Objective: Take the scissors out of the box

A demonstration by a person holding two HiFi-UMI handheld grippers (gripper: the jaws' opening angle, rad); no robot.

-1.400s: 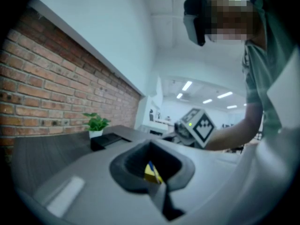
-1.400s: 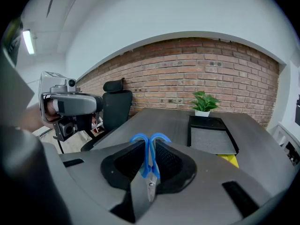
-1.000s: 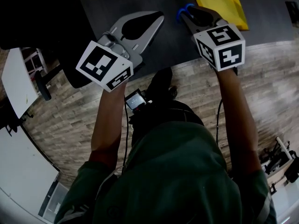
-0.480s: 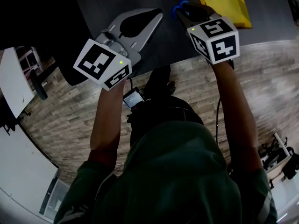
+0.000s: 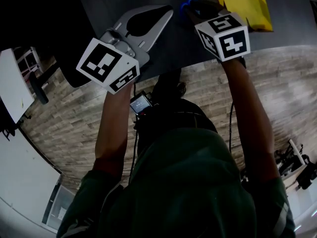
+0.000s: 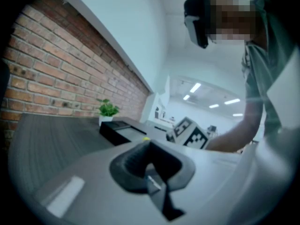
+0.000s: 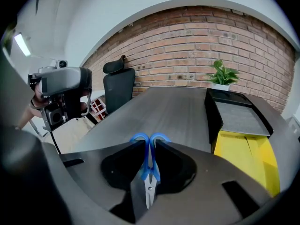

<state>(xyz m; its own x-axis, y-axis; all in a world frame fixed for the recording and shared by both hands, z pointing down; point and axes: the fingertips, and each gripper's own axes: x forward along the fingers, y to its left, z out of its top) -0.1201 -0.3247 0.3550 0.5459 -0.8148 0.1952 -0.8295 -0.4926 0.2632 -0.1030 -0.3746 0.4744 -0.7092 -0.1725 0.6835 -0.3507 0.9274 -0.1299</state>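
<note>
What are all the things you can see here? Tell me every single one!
scissors: one, blue handles, clamped between the right gripper's jaws
table: one, dark grey, under both grippers
box: one, black, on the table's right side
yellow flat thing: one, yellow, just in front of the box; I cannot tell what it is
potted plant: one, green in a white pot, behind the box
office chair: one, black, at the table's far left
brick wall: one, red-brown, behind the table
floor: one, wooden planks, under the person
left gripper: one, light grey, jaws shut, empty
right gripper: one, dark, jaws shut on the scissors
arms: two, green sleeves
</note>
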